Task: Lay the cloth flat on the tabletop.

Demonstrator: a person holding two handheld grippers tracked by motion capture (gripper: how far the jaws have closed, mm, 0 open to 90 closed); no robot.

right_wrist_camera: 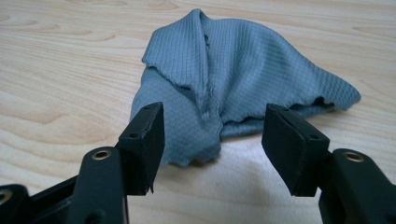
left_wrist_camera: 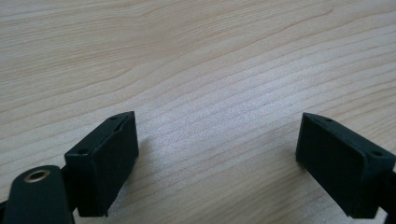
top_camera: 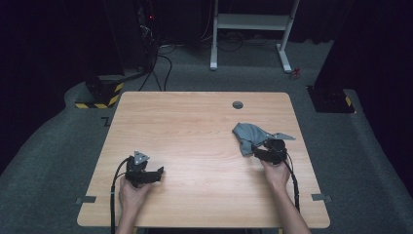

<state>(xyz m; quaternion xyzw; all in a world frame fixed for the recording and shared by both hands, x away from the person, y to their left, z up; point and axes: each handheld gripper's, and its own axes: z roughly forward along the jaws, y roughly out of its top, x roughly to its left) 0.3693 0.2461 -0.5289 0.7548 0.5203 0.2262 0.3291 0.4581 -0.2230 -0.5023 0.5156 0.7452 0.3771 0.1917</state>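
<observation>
The right gripper (right_wrist_camera: pixel 212 144) is sitting at the near edge of the crumpled blue-grey waffle-knit cloth (right_wrist_camera: pixel 233 79), jaws spread wide and gripping nothing. The cloth is lying on the right half of the pale wooden table (top_camera: pixel 195 126), just beyond the jaw tips, heaped and folded on itself. A raised ridge is running from its far peak down to a ragged near corner that is pointing between the jaws, so that ridge looks like the line for a pinch. The fabric looks soft, limp and finely textured against smooth wood grain. The left gripper (top_camera: pixel 155 174) is resting well apart on the near left, likewise wide open and empty over bare tabletop.
</observation>
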